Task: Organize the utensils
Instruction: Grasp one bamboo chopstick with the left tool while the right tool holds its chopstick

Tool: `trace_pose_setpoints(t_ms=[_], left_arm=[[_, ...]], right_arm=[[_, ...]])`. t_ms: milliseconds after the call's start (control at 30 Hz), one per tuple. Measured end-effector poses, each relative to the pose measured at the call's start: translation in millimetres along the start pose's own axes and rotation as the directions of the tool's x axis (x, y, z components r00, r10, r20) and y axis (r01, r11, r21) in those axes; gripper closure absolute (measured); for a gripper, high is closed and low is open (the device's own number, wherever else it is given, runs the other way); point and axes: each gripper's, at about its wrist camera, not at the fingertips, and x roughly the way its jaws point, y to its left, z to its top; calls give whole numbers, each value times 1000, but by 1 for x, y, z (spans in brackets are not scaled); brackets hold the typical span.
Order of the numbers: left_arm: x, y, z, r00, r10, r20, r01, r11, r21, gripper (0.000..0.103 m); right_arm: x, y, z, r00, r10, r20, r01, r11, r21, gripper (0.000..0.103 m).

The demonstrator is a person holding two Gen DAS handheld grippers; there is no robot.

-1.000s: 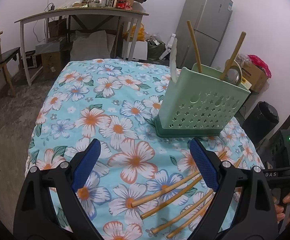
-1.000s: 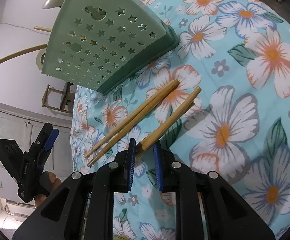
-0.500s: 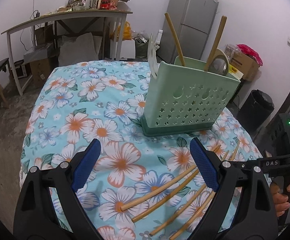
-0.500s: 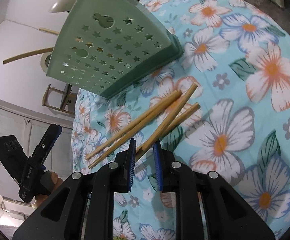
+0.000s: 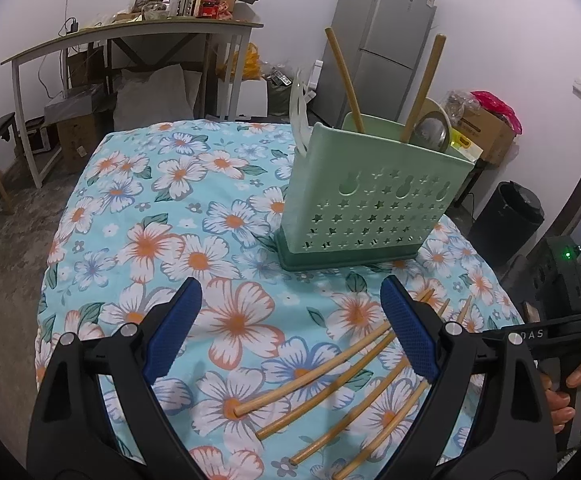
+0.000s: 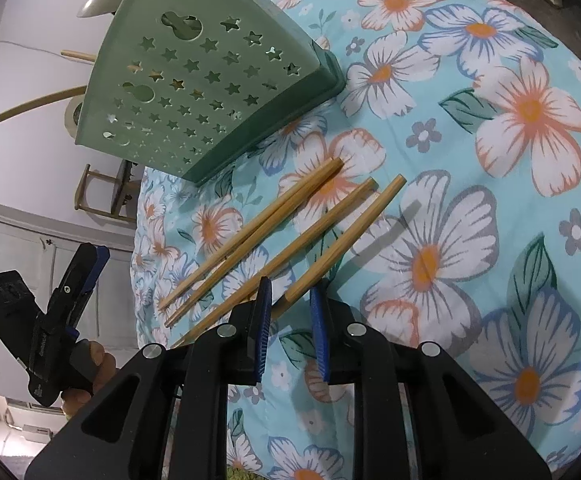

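The job looked partly done: the green holder, at about one o'clock from the left gripper, already held two wooden handles, a ladle and a white utensil. The left jaws gaped wide, empty. Four chopsticks remained on the flowered cloth; the right gripper, jaws nearly closed, pinched the rightmost one.

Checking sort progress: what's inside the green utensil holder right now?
Sticking out of the green holder: two wooden handles, a metal ladle bowl, and a white utensil at its left end. The walls hide their lower ends and anything shorter.
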Motion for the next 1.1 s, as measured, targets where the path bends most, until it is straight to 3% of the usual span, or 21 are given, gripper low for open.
trace_pose_setpoints(t_ms=[300,567,700,833,1100], left_arm=[[-2,-5,-3,1000,-21,-3,21,1000,18,16],[-3,-33,-11,991,-126,-35,130,981,146,18],[1,-55,-21,973,-209,-98,226,946,233,34],[17,-78,-30,940,-273,-203,326,894,309,47],[60,-106,-40,914,-210,-348,354,832,428,74]], right_arm=[[1,7,-5,1000,-23,-19,22,999,-41,84],[-1,0,-11,999,-37,-35,36,998,-43,84],[-4,-3,-14,998,-46,-42,44,998,-49,84],[-4,-6,-14,998,-47,-45,45,998,-46,84],[-5,-9,-14,998,-47,-45,46,998,-39,84]])
